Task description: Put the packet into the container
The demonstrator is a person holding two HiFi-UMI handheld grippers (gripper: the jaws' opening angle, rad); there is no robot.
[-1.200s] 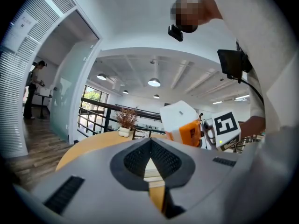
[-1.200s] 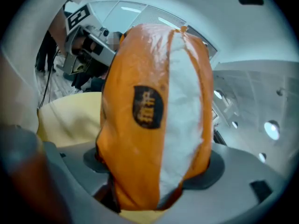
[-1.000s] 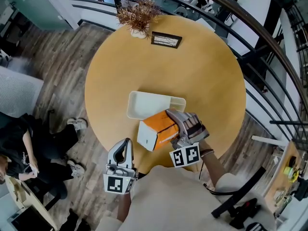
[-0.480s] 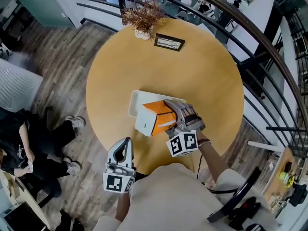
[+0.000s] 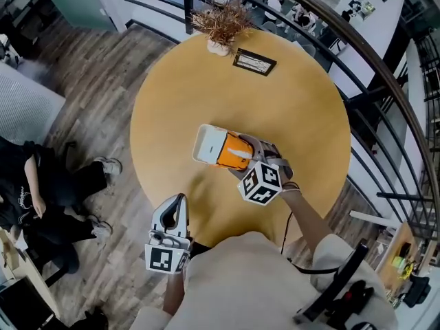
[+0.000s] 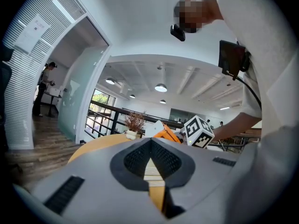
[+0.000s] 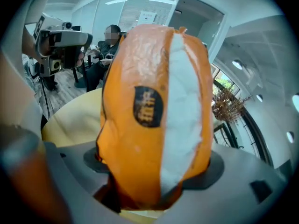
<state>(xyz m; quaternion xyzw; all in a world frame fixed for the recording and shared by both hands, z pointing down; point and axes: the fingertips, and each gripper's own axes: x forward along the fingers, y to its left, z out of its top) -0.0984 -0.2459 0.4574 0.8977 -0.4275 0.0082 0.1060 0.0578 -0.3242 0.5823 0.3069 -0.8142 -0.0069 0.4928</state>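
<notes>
An orange and white packet (image 5: 230, 151) is held over the right half of a shallow white container (image 5: 203, 143) near the middle of the round wooden table (image 5: 295, 115). My right gripper (image 5: 246, 159) is shut on the packet's near end. In the right gripper view the packet (image 7: 149, 111) fills the space between the jaws, with the container's pale wall (image 7: 70, 122) behind it. Whether the packet touches the container's floor I cannot tell. My left gripper (image 5: 179, 205) hangs off the table's near edge, jaws together and holding nothing.
A dried plant in a white pot (image 5: 221, 26) and a small framed card (image 5: 254, 62) stand at the table's far edge. A dark railing (image 5: 357, 67) curves behind the table. A person in black (image 5: 34, 184) sits on the floor side at the left.
My right gripper has carried the packet away from me, from the near side of the container to over it and lower. The left gripper has stayed in place.
</notes>
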